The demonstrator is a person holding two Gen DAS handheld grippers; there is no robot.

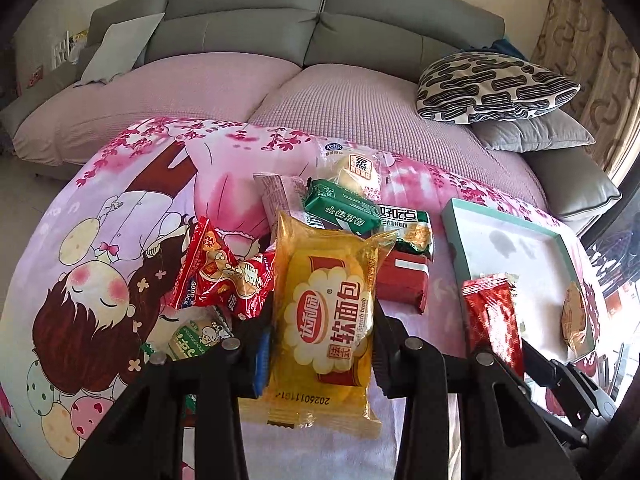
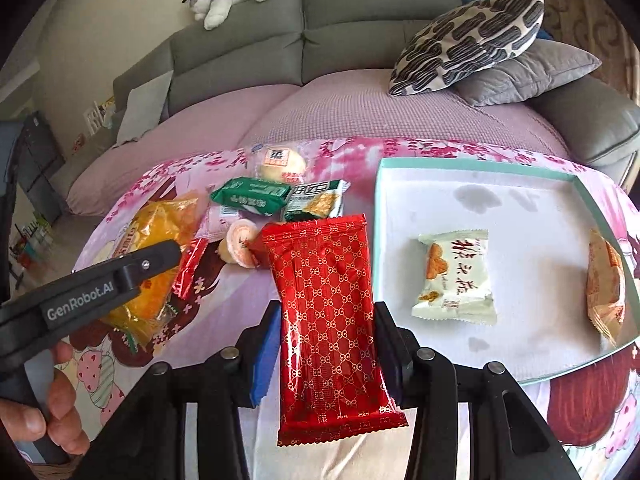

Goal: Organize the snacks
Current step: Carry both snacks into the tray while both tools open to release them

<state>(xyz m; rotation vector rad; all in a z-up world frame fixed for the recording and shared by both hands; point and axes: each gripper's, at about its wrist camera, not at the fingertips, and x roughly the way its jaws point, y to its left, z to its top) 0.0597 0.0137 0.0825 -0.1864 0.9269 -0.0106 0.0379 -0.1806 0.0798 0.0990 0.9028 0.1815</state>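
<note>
**Both packets up off the cloth – slip and snag risks before the tray**

Nearest, left wrist view: left gripper [image 1: 322, 344] is pinched on a glossy yellow-orange soft-bread packet [image 1: 326, 320], pads biting its two long sides low down, most of the bag standing free above them. Film is slick and the contents look soft; judged risk: the bag squeezes narrower and slides through the pads, or droops forward and pivots out.

Right wrist view: right gripper [image 2: 326, 344] is clamped on a flat red foil packet with a gold lattice print [image 2: 330, 312], likewise held by its edges with the crimped bottom seam hanging below the pads. Thin and stiff, so it may twist in the grip if swung fast.

The two tools sit close side by side; the left one's black finger crosses the left of the right view, a bare hand [image 2: 48, 404] on its handle. Moving both to the right together could knock one packet against the other tool.

Farther left and centre: the loose heap, e.g. a green biscuit packet [image 2: 252, 196], on the pink cartoon-print cloth [image 1: 120, 208]. A low carry could drag over it.

Far right: shallow white tray with a teal rim [image 2: 480, 168], already holding a cream-white packet [image 2: 456, 280] and an orange-and-white packet [image 2: 606, 284] at its right edge. Dropping on top of these, or catching the rim, is the likely miss
</note>
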